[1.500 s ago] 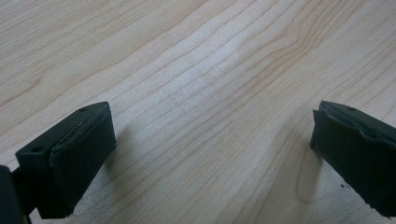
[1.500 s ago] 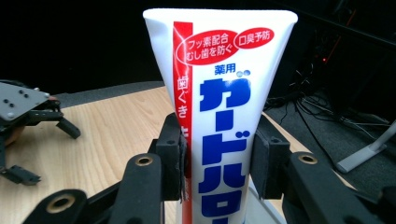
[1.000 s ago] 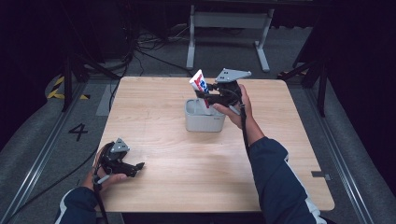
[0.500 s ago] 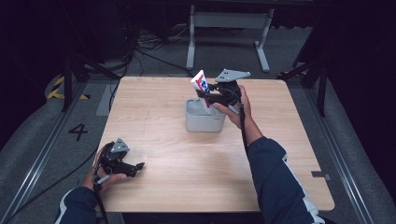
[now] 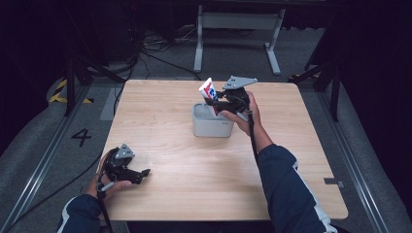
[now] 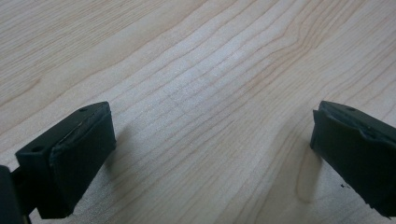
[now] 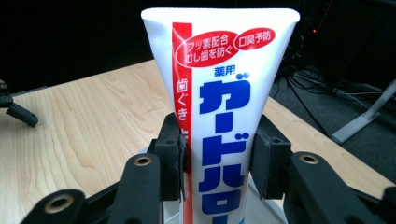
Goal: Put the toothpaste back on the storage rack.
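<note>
A white toothpaste tube [image 7: 224, 102] with a red stripe and blue lettering stands upright between the jaws of my right gripper [image 7: 217, 158], which is shut on it. In the high view the right gripper [image 5: 214, 102] holds the tube [image 5: 208, 89] just above a grey rectangular bin [image 5: 212, 125] near the table's middle. My left gripper [image 5: 142, 173] rests low over the wood at the table's near left corner. Its jaws stand wide apart in the left gripper view [image 6: 205, 154], with only bare wood between them.
The wooden table [image 5: 301, 145] has dark floor on all sides. Cables and a white metal frame [image 5: 233, 29] lie beyond its far edge. A floor rail and a painted number [image 5: 80, 137] run along the left.
</note>
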`<act>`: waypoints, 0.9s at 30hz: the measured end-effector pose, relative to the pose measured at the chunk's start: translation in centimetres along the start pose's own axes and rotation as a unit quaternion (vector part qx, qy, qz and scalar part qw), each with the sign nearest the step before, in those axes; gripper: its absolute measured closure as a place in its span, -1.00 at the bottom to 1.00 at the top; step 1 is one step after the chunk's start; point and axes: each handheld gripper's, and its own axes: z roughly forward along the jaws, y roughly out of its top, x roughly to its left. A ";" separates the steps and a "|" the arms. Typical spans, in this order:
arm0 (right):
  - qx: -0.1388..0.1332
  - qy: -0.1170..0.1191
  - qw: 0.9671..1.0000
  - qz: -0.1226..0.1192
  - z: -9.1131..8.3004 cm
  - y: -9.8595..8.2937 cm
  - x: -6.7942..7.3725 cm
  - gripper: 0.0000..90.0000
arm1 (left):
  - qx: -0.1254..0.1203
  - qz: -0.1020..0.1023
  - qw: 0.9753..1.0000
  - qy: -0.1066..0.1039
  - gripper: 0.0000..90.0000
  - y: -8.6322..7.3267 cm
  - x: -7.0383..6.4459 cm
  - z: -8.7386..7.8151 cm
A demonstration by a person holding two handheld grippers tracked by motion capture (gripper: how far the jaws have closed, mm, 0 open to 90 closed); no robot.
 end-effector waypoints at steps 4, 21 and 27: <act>0.011 0.003 1.000 -0.005 0.1 -0.4 0.1 0.36 | 0.000 -0.002 1.000 -0.001 -0.99 0.0 0.0 0.0; 0.041 0.001 0.999 -0.022 -0.5 -1.8 0.2 0.36 | 0.000 0.001 1.000 0.000 -0.99 0.0 0.0 0.0; 0.049 0.001 0.998 -0.025 -1.0 -2.1 0.2 0.35 | 0.001 0.001 1.000 0.000 -0.99 0.0 0.0 0.0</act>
